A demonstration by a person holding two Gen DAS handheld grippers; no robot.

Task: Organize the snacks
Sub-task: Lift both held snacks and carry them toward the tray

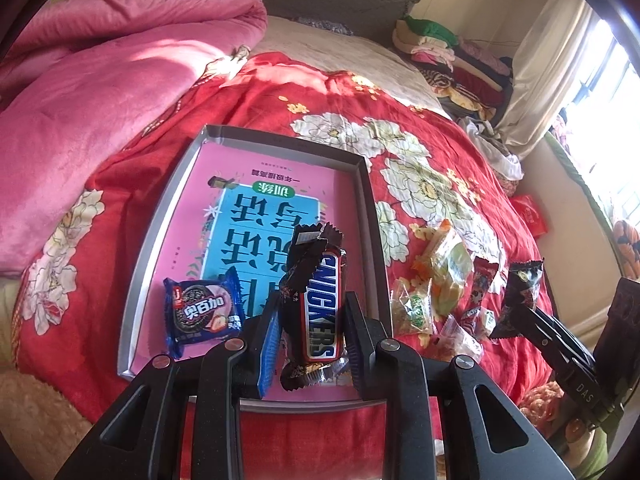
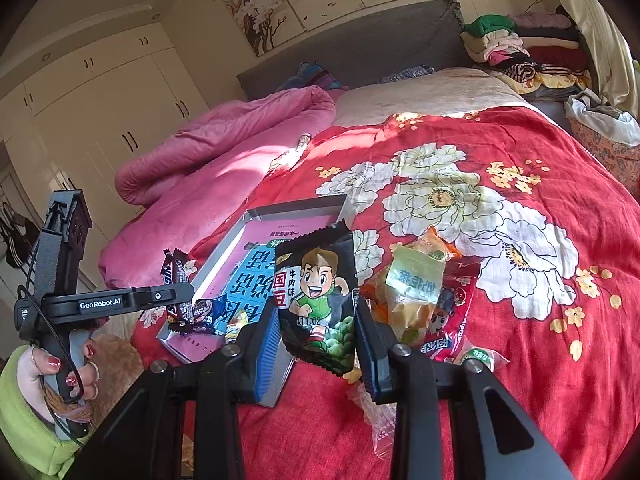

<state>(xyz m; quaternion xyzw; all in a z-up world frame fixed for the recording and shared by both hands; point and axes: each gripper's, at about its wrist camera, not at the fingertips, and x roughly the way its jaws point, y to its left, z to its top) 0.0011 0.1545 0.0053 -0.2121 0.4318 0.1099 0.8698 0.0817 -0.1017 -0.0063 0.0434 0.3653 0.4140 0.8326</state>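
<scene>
My left gripper (image 1: 310, 340) is shut on a Snickers bar (image 1: 322, 308) and holds it upright above the near end of the silver tray (image 1: 160, 216), which has a pink and blue book lining its bottom. A blue Oreo pack (image 1: 202, 312) lies in the tray at the near left. My right gripper (image 2: 318, 338) is shut on a black pea snack pack with a cartoon boy (image 2: 320, 292), held above the bed just right of the tray (image 2: 280, 210). The loose snack pile (image 2: 420, 296) lies on the red quilt behind it.
A red floral quilt (image 2: 520, 300) covers the bed. A rolled pink blanket (image 1: 100, 92) lies left of the tray. Folded clothes (image 2: 520, 48) are stacked at the head of the bed on the right. White wardrobes (image 2: 100, 112) stand at the left.
</scene>
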